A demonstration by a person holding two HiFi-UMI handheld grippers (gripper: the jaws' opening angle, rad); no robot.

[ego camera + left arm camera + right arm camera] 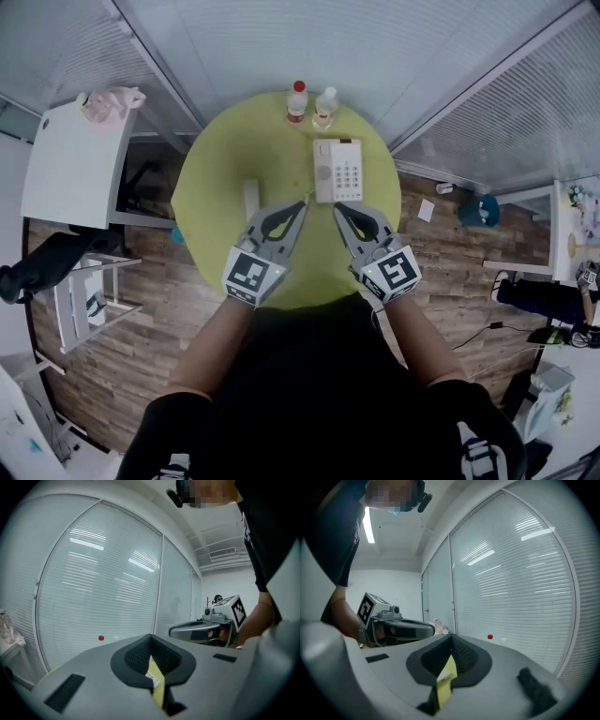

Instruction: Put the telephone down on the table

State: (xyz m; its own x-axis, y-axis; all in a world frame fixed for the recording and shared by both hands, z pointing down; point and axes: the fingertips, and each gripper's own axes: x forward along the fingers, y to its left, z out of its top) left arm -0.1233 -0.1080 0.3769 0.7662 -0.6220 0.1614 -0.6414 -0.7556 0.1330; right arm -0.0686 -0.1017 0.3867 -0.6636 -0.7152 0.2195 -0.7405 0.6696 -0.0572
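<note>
telephone on table, bottles behind

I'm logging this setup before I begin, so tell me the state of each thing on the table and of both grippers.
telephone: lying flat on the table, keypad up, handset seemingly on its base.
red-capped bottle: upright, capped.
white-capped bottle: upright, capped.
left gripper: fingers shut, nothing held.
right gripper: fingers shut, nothing held.

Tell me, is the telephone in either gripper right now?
No: the telephone lies flat on the table, ahead of the left gripper and right gripper, both shut and empty.
</note>
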